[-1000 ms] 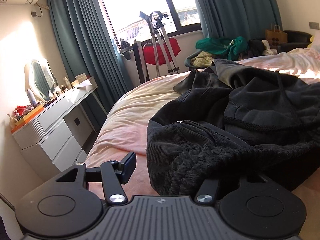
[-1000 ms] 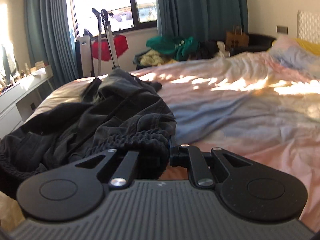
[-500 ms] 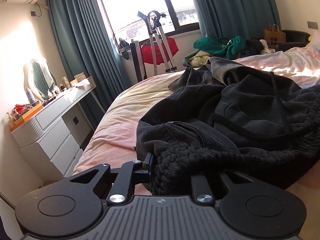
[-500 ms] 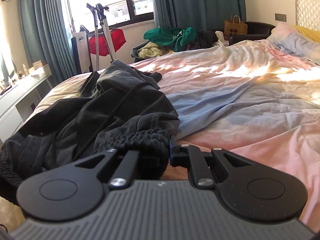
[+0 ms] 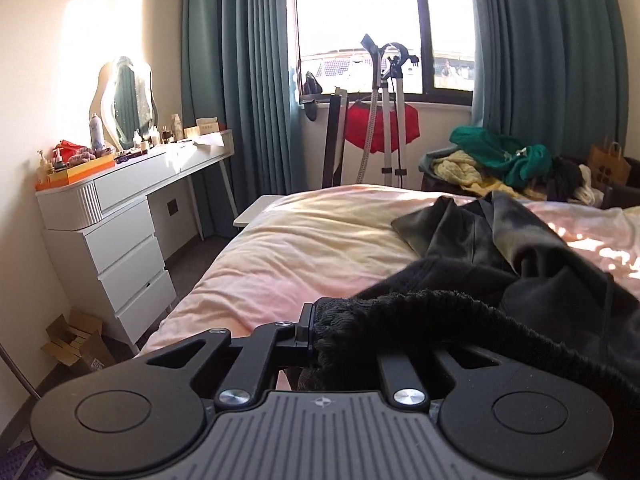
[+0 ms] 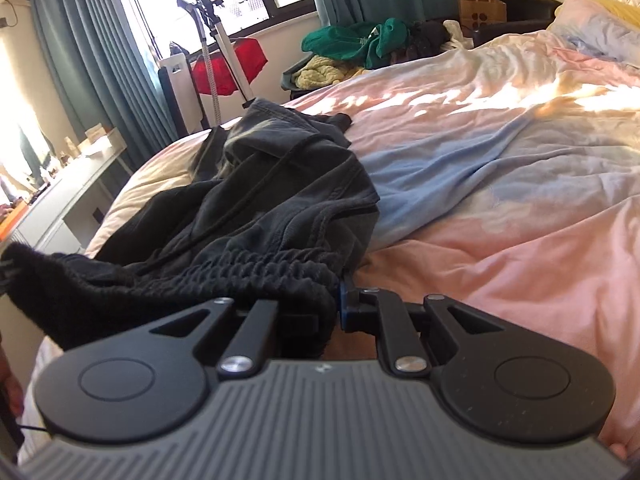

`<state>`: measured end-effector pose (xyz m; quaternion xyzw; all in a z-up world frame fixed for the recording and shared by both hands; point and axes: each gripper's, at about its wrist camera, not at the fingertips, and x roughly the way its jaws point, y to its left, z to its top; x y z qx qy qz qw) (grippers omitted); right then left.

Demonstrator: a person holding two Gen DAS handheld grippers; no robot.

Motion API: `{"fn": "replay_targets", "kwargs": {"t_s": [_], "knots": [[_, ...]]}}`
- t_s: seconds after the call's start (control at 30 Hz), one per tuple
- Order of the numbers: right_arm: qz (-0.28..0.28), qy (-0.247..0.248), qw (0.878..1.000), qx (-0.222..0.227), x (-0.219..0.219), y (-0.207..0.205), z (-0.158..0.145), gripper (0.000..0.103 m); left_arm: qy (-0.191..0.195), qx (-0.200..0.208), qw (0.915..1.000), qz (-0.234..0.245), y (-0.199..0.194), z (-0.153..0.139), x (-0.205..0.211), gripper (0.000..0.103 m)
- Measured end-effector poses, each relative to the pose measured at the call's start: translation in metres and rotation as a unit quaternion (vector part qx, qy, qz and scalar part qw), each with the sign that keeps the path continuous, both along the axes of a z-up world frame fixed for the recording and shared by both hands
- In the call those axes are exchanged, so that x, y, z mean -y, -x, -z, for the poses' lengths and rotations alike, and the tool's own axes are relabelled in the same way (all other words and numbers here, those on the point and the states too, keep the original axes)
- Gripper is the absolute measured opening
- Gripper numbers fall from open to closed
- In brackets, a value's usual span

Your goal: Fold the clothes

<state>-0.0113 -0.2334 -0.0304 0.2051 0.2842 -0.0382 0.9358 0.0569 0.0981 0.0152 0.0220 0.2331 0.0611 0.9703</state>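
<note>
A black pair of drawstring trousers [image 6: 256,200] lies rumpled on the bed [image 6: 500,184], with its legs trailing toward the window. My left gripper [image 5: 340,332] is shut on one end of the ribbed elastic waistband [image 5: 432,312], which hides its right finger. My right gripper [image 6: 328,308] is shut on the other end of the waistband [image 6: 272,268]. The waistband is lifted off the sheet and stretched between the two grippers. The trousers also show in the left wrist view [image 5: 520,264].
A white dresser [image 5: 116,224] with a mirror and bottles stands left of the bed. A garment steamer [image 5: 384,120] and red cloth stand by the window. A pile of green and yellow clothes [image 6: 356,48] lies beyond the bed. A cardboard box [image 5: 76,340] sits on the floor.
My left gripper closed on the waistband, then lifted and turned left toward the dresser. My right gripper stayed shut and rose, pulling the waistband taut.
</note>
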Motion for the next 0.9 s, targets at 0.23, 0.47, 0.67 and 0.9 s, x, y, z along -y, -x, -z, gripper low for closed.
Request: {"fn": "replay_targets", "kwargs": {"t_s": [0.23,0.47,0.67,0.9], "knots": [[-0.074,-0.088,0.99,0.078,-0.069,0.0,-0.041,0.013,0.051,0.039,0.9974,-0.033,-0.073,-0.104,-0.047,0.008],[-0.19,-0.151,0.964,0.112,-0.171,-0.059,-0.062,0.013,0.014,0.1,0.9903,-0.095,-0.14,-0.162,-0.105,0.009],[-0.269,-0.123,0.953,0.061,-0.245,-0.115,-0.013,0.013,0.034,0.024,0.9883,-0.147,-0.198,-0.078,-0.181,0.009],[-0.322,-0.104,0.941,0.013,-0.269,-0.144,0.038,0.019,0.029,-0.047,0.9834,-0.173,-0.226,0.022,-0.231,0.011]]}}
